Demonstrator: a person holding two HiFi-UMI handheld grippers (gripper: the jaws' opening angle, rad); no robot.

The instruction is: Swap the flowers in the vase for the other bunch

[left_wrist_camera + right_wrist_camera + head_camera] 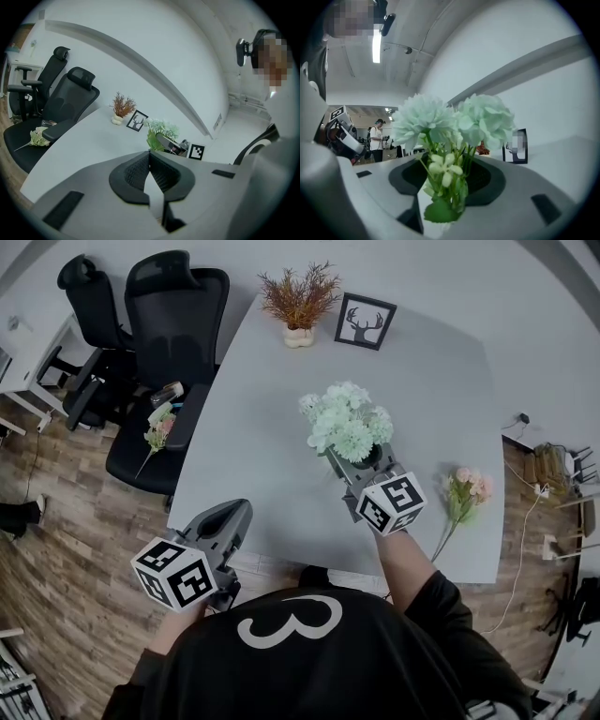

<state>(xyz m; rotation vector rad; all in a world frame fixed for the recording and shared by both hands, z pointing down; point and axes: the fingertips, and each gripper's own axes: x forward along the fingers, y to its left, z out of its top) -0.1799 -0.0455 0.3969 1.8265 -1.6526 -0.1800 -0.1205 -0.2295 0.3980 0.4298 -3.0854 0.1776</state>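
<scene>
A pale green bunch of flowers (pixel 348 421) stands upright at the middle of the grey table (pixel 281 437), over a dark vase (pixel 371 458) that is mostly hidden. My right gripper (pixel 345 463) reaches in at the bunch's base. In the right gripper view the green stems (pixel 446 180) rise between the jaws, which stand apart and open around them. A pink bunch (pixel 466 488) lies flat on the table to the right. My left gripper (pixel 234 513) hovers at the table's near left edge, shut and holding nothing (pixel 150 157).
A dried plant in a white pot (pixel 300 301) and a framed deer picture (pixel 365 322) stand at the table's far end. Two black office chairs (pixel 173 296) sit left of the table, with another small bunch (pixel 159 427) on one seat. A person (pixel 377 136) stands far off.
</scene>
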